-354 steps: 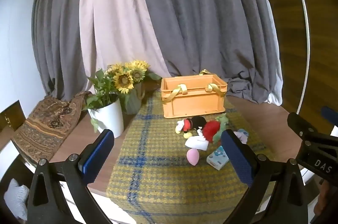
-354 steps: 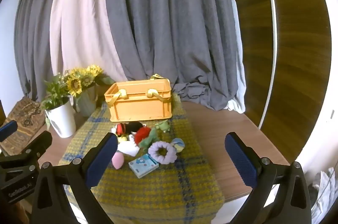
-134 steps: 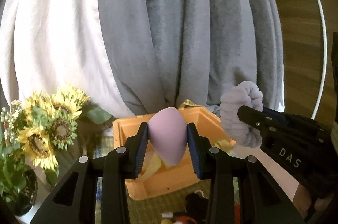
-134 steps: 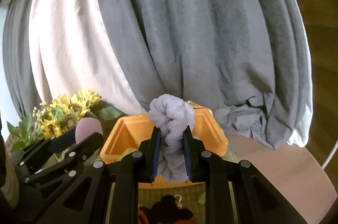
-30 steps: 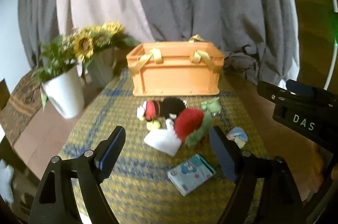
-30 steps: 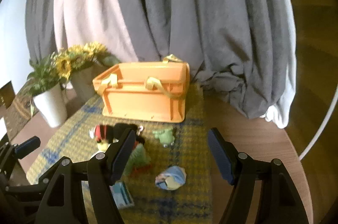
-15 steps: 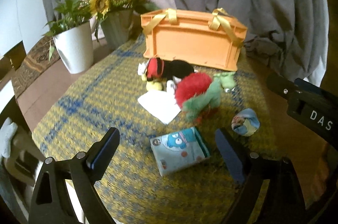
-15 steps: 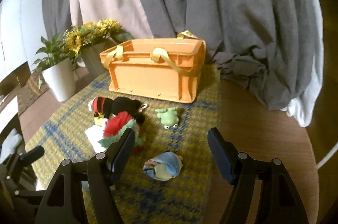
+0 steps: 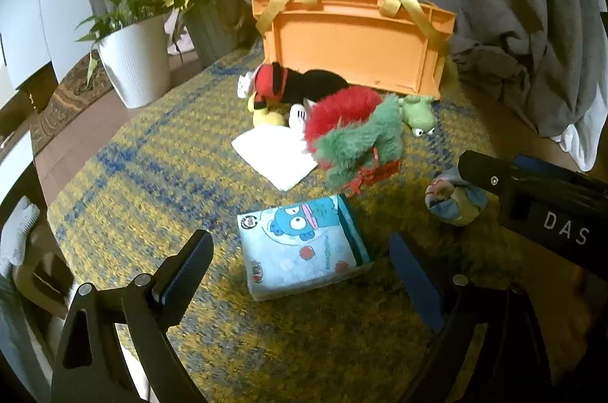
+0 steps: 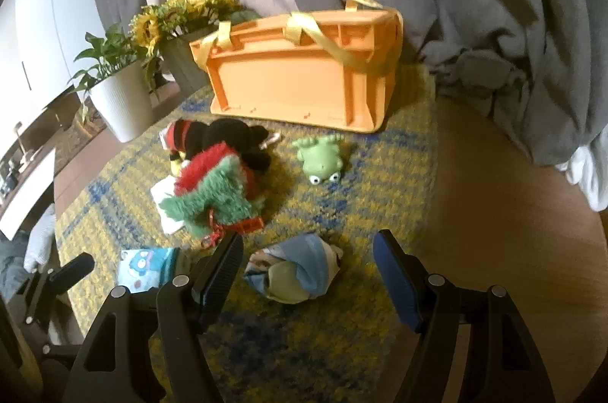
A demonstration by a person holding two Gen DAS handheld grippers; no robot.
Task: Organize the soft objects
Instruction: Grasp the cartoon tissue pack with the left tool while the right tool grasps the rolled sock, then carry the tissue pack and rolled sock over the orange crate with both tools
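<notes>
An orange crate (image 9: 353, 42) with yellow handles stands at the back of a yellow-and-blue plaid mat (image 9: 152, 175). In front of it lie a black-and-red mouse plush (image 9: 300, 87), a red-and-green furry plush (image 9: 357, 133), a green frog (image 10: 319, 160) and a white folded cloth (image 9: 273, 152). A light-blue tissue pack (image 9: 304, 251) lies between the fingers of my left gripper (image 9: 300, 247); its jaws are opening and the pads are clear of the pack. My right gripper (image 10: 309, 241) is open, with a blue rolled cloth bundle (image 10: 296, 270) between its fingers, untouched.
A white plant pot (image 9: 133, 61) and a grey vase of sunflowers (image 9: 216, 23) stand left of the crate. Grey and pale curtains hang behind. Bare wooden tabletop (image 10: 494, 213) shows right of the mat. The right gripper's body (image 9: 532, 190) sits close beside the left one.
Both grippers have come down and closer to the mat. The tissue pack now sits between the left fingers and the blue bundle between the right ones. The left jaws stand wider.
</notes>
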